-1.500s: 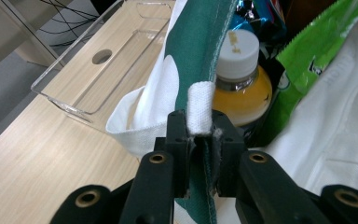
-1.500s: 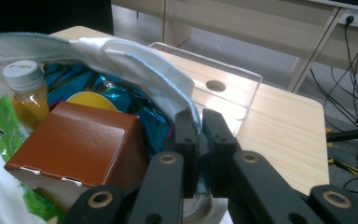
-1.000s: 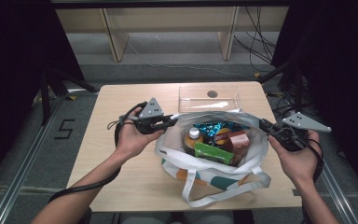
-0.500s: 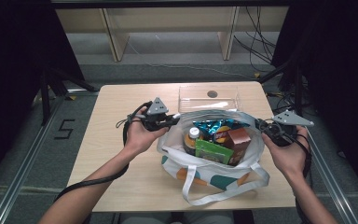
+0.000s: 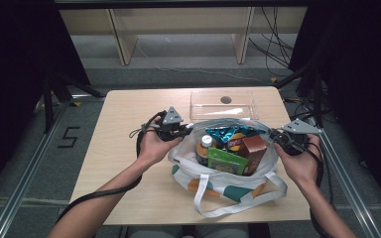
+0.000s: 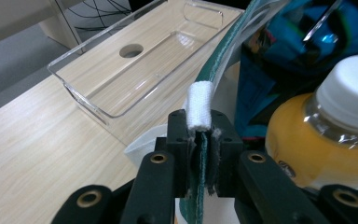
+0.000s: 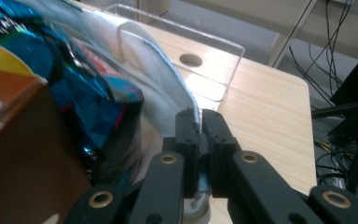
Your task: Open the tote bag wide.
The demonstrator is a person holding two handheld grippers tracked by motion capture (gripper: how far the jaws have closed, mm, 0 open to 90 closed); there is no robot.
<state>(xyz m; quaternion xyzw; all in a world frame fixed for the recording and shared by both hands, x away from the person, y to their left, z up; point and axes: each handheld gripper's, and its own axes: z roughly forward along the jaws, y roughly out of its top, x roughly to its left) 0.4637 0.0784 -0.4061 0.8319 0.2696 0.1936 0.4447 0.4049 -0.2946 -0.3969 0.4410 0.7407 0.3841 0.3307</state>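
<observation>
Tote bag (image 5: 228, 171) sits on the table just before the clear tray (image 5: 222, 104), packed with groceries. Left gripper (image 5: 186, 130) and right gripper (image 5: 276, 137) each pinch its rim, mouth held open. Unpacking looks not yet begun.

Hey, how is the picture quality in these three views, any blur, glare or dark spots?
High view: the table is evenly lit, surroundings fall to black, and glare streaks the clear tray. Left gripper view: sharp, though the bottle cap is blown out white. Right gripper view: the bag rim and snack packet are smeared and soft.
</observation>
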